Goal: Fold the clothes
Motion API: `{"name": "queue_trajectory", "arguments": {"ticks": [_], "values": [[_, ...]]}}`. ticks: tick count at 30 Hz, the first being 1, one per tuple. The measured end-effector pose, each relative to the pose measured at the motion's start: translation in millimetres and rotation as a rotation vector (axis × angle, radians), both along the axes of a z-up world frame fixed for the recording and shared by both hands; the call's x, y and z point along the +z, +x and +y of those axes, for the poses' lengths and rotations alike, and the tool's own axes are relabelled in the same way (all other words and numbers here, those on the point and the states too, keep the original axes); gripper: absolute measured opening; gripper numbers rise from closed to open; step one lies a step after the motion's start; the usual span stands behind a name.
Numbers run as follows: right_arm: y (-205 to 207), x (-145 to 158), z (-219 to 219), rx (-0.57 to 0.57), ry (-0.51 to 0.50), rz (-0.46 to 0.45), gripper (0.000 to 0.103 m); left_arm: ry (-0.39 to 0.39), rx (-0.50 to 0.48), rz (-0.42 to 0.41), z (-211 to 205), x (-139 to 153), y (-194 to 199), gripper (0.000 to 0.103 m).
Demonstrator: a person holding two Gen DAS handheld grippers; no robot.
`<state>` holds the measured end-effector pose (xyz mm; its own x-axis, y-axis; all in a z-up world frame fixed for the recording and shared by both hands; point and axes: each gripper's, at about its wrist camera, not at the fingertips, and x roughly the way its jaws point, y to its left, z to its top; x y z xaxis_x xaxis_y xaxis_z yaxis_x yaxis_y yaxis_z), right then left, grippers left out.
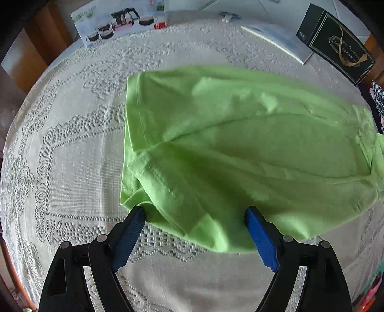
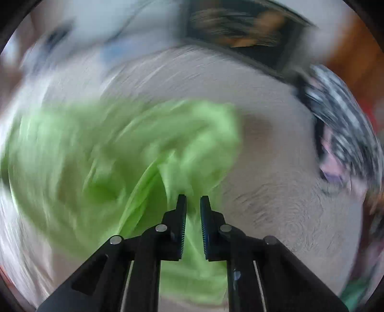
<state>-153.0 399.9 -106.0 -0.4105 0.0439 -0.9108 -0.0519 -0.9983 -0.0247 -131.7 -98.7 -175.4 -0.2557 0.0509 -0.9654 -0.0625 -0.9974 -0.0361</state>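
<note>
The left gripper [image 1: 195, 213] is spread wide, the green shirt [image 1: 240, 148] lying on the worktop [image 1: 72, 168] just ahead. Through heavy blur, the right gripper [image 2: 193, 199] looks nearly closed, pinching shirt fabric.

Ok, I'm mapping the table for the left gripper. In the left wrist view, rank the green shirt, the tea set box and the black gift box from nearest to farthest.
1. Green shirt: its hem lies between the open fingers of the left gripper.
2. Black gift box: far right, at the table's back edge.
3. Tea set box: far left, at the back edge.
The two boxes are too close to call.
</note>
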Motion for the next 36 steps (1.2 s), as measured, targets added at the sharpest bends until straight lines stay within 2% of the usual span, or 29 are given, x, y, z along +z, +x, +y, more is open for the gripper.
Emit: {"name": "queue_trajectory", "arguments": {"ticks": [2,3,7,12,15,16,22,27,28,29,30,31,34,36], "values": [[1.6,10.0,29.0,-0.141,-0.007,0.032,0.014,0.012,0.012,-0.005,-3.4,3.1,-1.8,0.086],[3.1,13.8,37.8,-0.171,-0.012,0.032,0.017,0.011,0.016,-0.002,-5.3,6.0,-2.0,0.086],[23.9,20.1,17.3,0.035,-0.167,-0.054,0.017,0.018,0.037,0.029,-14.7,22.1,-4.5,0.086],[35.7,-10.1,-40.4,0.258,-0.196,-0.274,0.017,0.014,0.061,0.04,-21.6,28.4,-2.5,0.086],[17.7,-24.7,-67.7,0.344,-0.21,-0.3,0.017,0.019,0.064,0.042,-21.9,29.7,0.9,0.086],[9.1,-24.1,-69.7,0.336,-0.218,-0.278,0.017,0.018,0.065,0.043,-23.2,30.6,0.3,0.086],[-50.3,10.8,-34.6,0.061,-0.255,-0.01,0.017,0.032,0.094,0.06,-39.4,37.7,0.3,0.086],[-22.1,26.0,-4.6,-0.019,-0.238,-0.028,0.019,0.079,0.118,0.082,-50.5,41.2,0.5,0.087],[-12.4,26.9,1.0,-0.035,-0.231,-0.037,0.028,0.103,0.123,0.083,-51.5,40.3,0.6,0.088],[-1.4,26.7,6.8,-0.054,-0.226,-0.05,0.037,0.125,0.126,0.081,-51.5,38.9,0.6,0.093],[11.2,24.1,12.3,-0.078,-0.223,-0.064,0.06,0.139,0.125,0.076,-49.6,37.0,0.6,0.098],[25.7,18.9,17.6,-0.108,-0.222,-0.08,0.075,0.139,0.117,0.073,-46.0,34.7,0.2,0.103],[58.5,5.0,31.6,-0.192,-0.238,-0.119,0.078,0.117,0.085,0.067,-34.4,27.5,-2.1,0.103],[75.3,-5.4,40.0,-0.25,-0.257,-0.138,0.078,0.069,0.071,0.066,-27.9,21.5,-4.8,0.103]]}}
